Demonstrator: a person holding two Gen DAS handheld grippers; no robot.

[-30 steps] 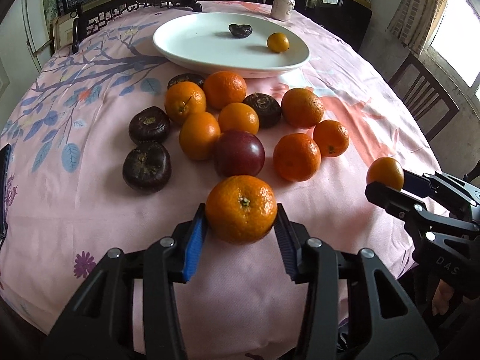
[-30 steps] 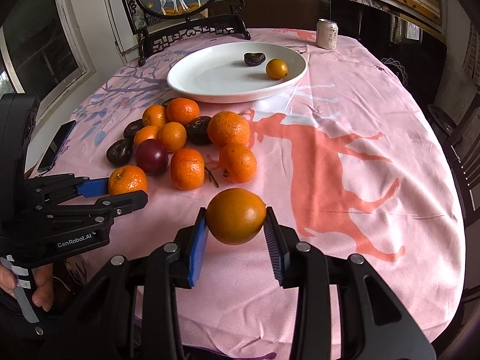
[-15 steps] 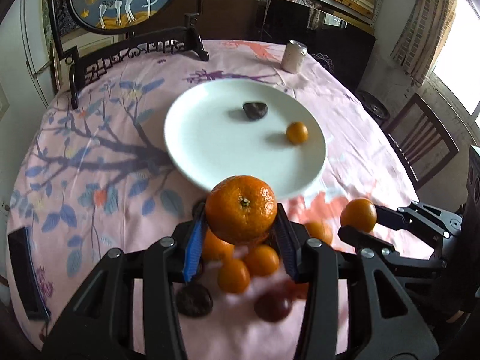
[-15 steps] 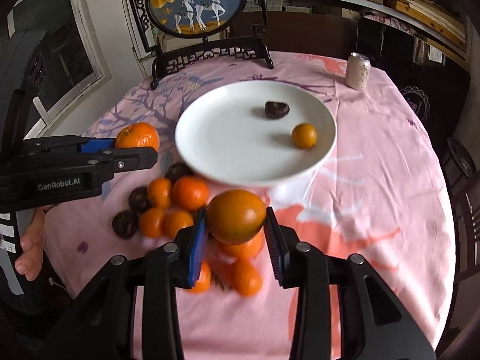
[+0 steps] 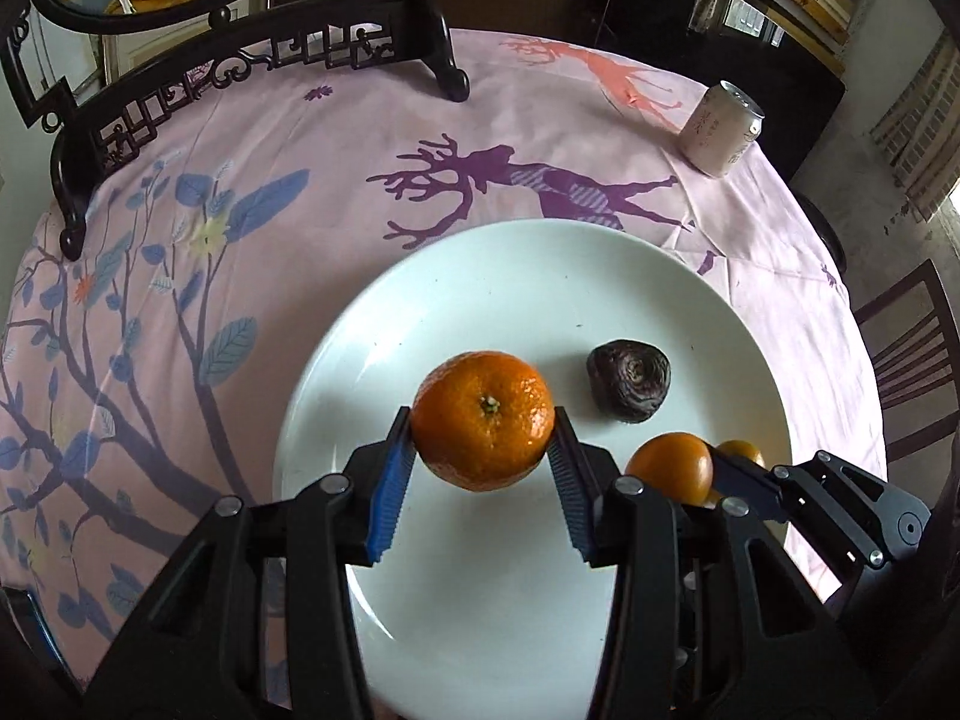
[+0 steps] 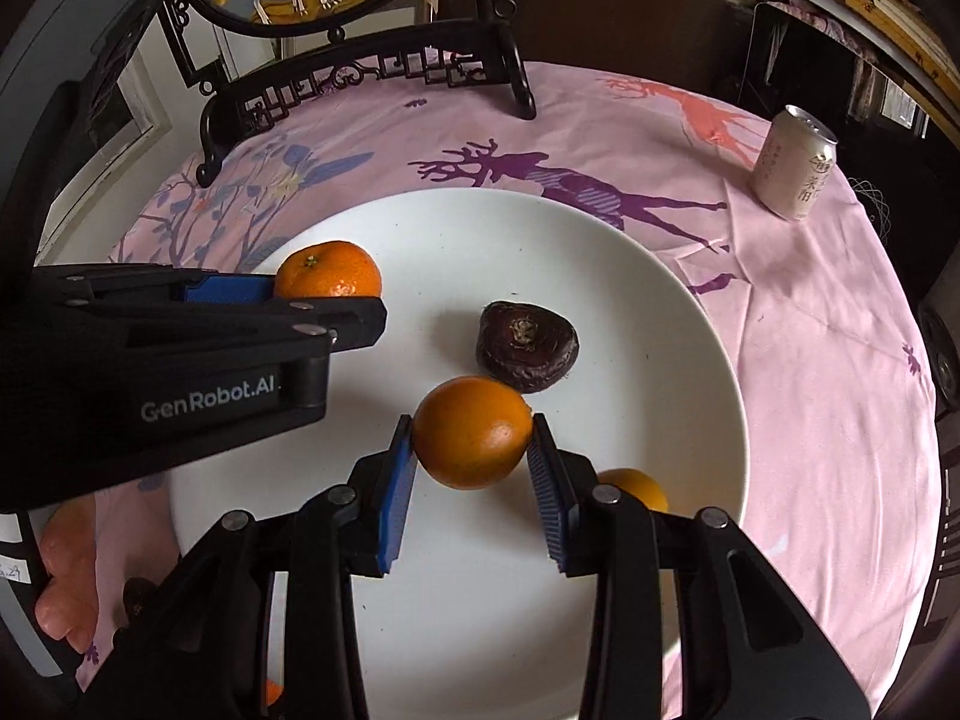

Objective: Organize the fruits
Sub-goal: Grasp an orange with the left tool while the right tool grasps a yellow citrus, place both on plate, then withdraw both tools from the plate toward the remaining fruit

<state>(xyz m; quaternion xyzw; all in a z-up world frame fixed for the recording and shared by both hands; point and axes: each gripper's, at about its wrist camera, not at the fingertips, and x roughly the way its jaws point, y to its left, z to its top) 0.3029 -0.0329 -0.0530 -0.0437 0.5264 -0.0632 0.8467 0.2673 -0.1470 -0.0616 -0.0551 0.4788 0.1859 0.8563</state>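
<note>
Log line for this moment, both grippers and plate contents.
left gripper: shut on mandarin | right gripper: shut on orange | both over plate | on plate: dark fruit, small orange

You have a bumpy orange mandarin with a green stem nub (image 5: 483, 420) pinched between the left gripper's blue pads (image 5: 389, 495), held over the wide white round plate (image 5: 480, 294). A smoother, rounder orange fruit (image 6: 472, 432) sits clamped between the right gripper's blue pads (image 6: 396, 495) — also above the plate. On the plate itself lie a wrinkled dark purple-brown fruit (image 6: 528, 345), stem scar up, and a small orange citrus (image 6: 639, 486), partly hidden behind your right finger.
</note>
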